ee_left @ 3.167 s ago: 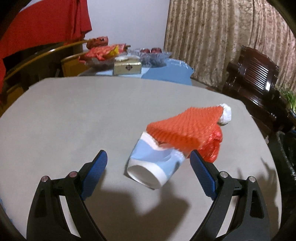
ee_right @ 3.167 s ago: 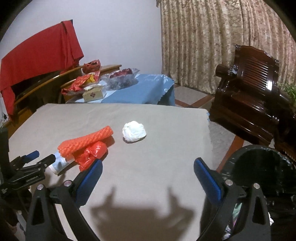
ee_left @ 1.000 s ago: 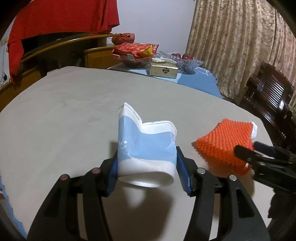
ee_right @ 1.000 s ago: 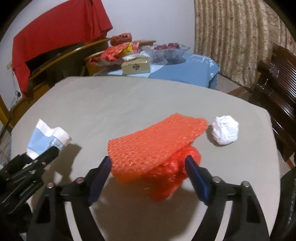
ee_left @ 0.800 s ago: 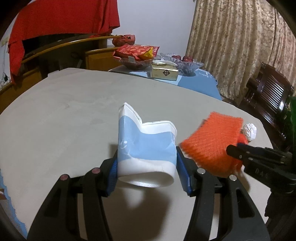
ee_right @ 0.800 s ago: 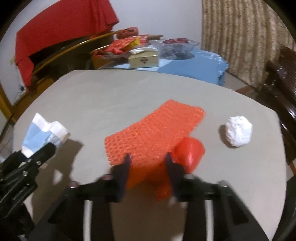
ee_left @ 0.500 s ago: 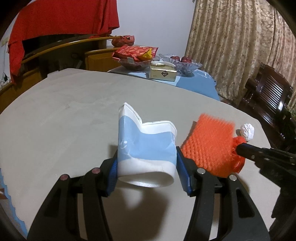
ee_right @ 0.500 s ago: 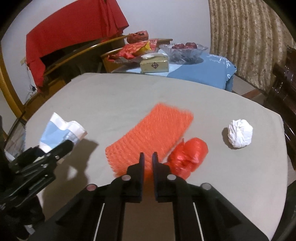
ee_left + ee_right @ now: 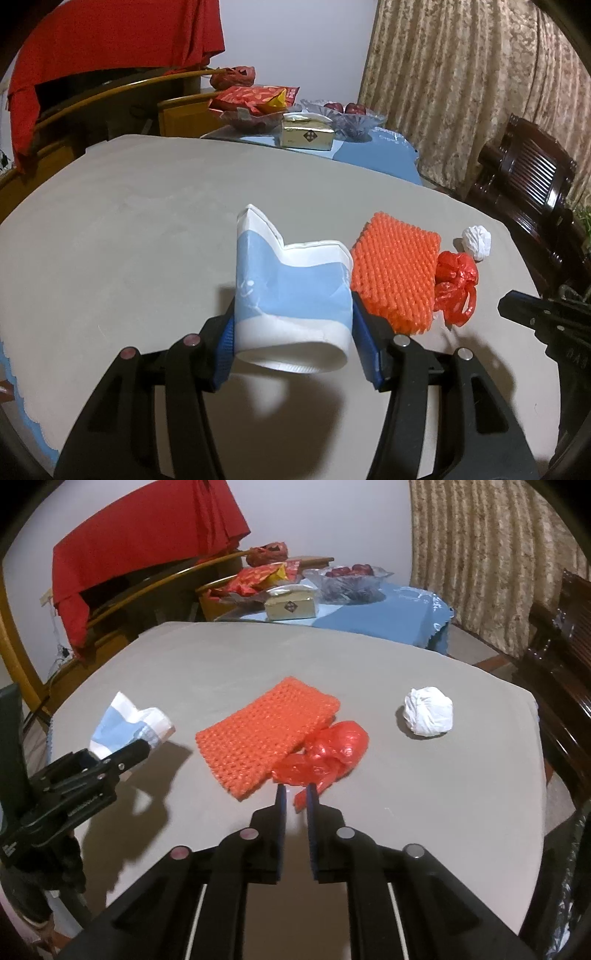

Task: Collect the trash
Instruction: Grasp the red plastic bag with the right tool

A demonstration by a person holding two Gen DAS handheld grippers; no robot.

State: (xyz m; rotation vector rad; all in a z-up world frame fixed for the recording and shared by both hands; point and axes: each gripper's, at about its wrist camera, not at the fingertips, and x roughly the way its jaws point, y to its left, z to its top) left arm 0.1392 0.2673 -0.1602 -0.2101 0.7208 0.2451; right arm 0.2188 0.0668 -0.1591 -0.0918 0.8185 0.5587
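Mid-pickup: crushed paper cup (image 9: pixel 291 295) pinched in the left gripper (image 9: pixel 295 332) above the grey table (image 9: pixel 295 657). At the red plastic bag (image 9: pixel 332 746) on the table, right gripper (image 9: pixel 295 801), jaws just eased narrowly apart, bag strand between, unpressed. Next, likely: closing firmly on that bag. Counted: one cup, one bag, one orange foam net (image 9: pixel 266 734), one white paper ball (image 9: pixel 428 710).

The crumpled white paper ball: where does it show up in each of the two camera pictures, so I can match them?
Left wrist view: the white paper ball lies far right on the table, beyond the red plastic bag.
Right wrist view: the white paper ball lies right of centre, apart from the bag.
Shared landmark: the orange foam net, which lies against the bag.
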